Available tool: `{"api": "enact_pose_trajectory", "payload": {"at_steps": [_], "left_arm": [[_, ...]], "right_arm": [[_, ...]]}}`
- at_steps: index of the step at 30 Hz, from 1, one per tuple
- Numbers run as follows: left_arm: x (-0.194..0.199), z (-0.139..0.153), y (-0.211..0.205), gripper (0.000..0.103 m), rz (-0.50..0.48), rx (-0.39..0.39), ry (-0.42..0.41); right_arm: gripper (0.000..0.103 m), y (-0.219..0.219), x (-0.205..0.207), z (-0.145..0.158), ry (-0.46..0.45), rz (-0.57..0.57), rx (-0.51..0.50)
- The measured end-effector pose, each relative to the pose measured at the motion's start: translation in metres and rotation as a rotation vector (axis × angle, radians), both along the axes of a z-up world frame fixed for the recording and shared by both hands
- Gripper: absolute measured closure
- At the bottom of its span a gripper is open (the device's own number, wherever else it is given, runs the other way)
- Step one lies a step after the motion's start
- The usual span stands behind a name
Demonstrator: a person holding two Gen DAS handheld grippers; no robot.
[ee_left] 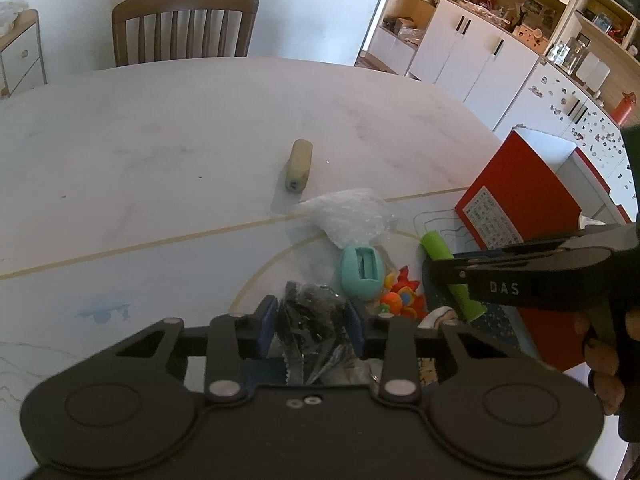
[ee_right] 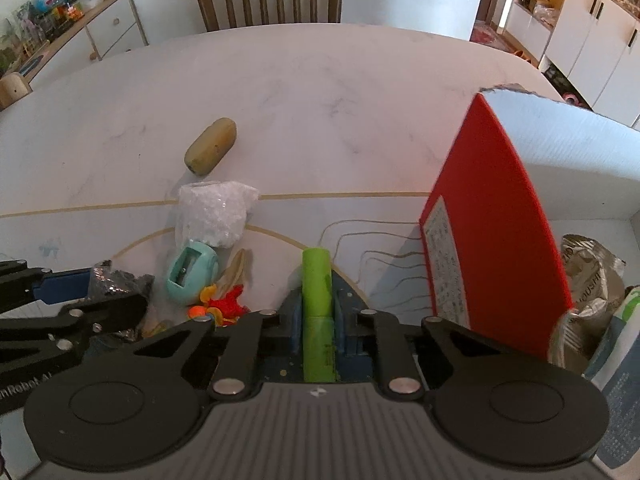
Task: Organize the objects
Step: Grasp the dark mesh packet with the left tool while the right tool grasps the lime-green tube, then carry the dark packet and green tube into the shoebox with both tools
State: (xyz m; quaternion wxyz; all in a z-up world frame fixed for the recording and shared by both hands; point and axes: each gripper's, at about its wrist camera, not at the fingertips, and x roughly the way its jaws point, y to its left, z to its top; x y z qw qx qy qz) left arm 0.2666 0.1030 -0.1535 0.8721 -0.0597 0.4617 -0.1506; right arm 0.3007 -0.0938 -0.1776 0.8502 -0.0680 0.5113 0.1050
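Between right gripper (ee_right: 316,320) fingers: green tube (ee_right: 317,280).

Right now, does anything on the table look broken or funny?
The red box has a ragged, torn top edge on its white flap. A yellowish cylinder lies tipped on its side, apart from the toy pile.

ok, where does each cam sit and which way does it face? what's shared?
Left wrist: on the left gripper, facing across the table toward the chair; its fingers clamp a dark crinkly bag; the right gripper and a hand show at right.
Right wrist: on the right gripper, same heading, clamping a green tube; the left gripper shows at left.
Shared: table, chair, red box, teal sharpener, tube, bag.
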Motion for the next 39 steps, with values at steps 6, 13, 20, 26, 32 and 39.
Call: {"api": "enact_pose_trajectory", "payload": {"at_steps": [6, 13, 20, 26, 32, 39], "left_arm": [[-0.005, 0.006, 0.003, 0.076, 0.013, -0.012, 0.008], [-0.017, 0.026, 0.011, 0.078, 0.034, -0.042, -0.012], [-0.032, 0.053, 0.012, 0.078, 0.045, -0.054, -0.039], [-0.046, 0.079, 0.002, 0.078, 0.034, -0.070, -0.061], [-0.060, 0.106, -0.018, 0.078, -0.001, -0.089, -0.088], [-0.072, 0.129, -0.053, 0.078, -0.048, -0.099, -0.119]], "right_arm": [[0.087, -0.006, -0.012, 0.021, -0.043, 0.008, 0.028], [0.087, -0.020, -0.034, 0.053, -0.064, 0.003, 0.101], [0.087, -0.037, -0.062, 0.088, -0.101, 0.005, 0.156], [0.087, -0.053, -0.081, 0.115, -0.129, 0.004, 0.181], [0.087, -0.074, -0.099, 0.135, -0.144, -0.011, 0.190], [0.087, -0.110, -0.109, 0.148, -0.183, -0.046, 0.188]]}}
